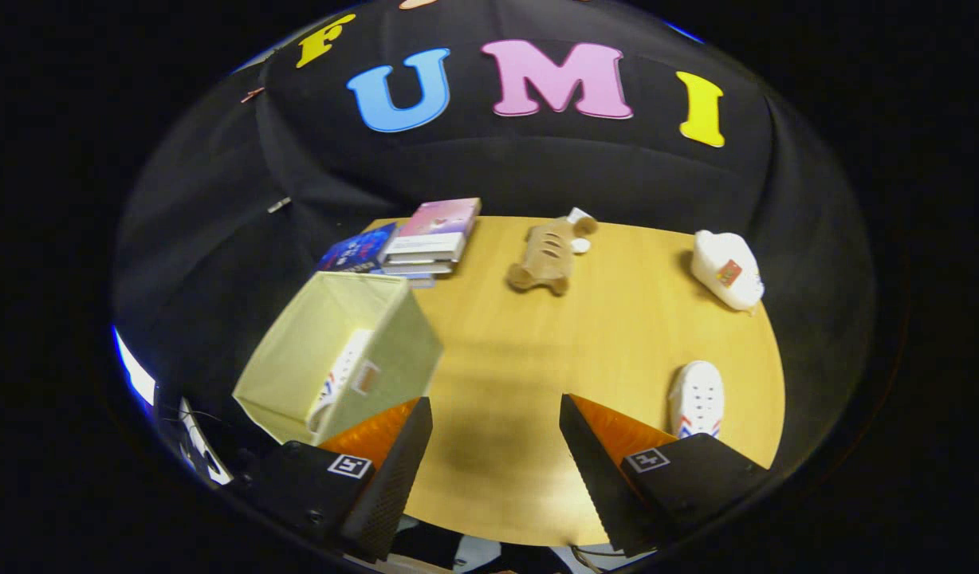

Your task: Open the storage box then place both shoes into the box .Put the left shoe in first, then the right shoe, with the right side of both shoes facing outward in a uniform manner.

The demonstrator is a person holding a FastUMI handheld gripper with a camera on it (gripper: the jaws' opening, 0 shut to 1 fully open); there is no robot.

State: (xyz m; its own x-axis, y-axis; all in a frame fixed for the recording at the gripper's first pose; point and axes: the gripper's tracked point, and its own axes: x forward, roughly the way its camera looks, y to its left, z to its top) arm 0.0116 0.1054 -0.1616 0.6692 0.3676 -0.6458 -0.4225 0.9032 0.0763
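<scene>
In the gripper view, the gripper (496,446) had its fingers spread wide apart, with nothing between them, only the bare wooden table (537,351). The storage box (338,359) stood open just ahead of the left finger, near the table's edge, and one shoe (342,381) already lay inside it against the near wall. The second shoe (697,399) rested on the table just beyond the right finger. I judged that the first shoe was placed, so the next move called for turning toward the second shoe and closing on it. The shoe in the box was partly hidden by the wall, so its facing side was hard to tell. Which shoe was left or right I could not tell.
</scene>
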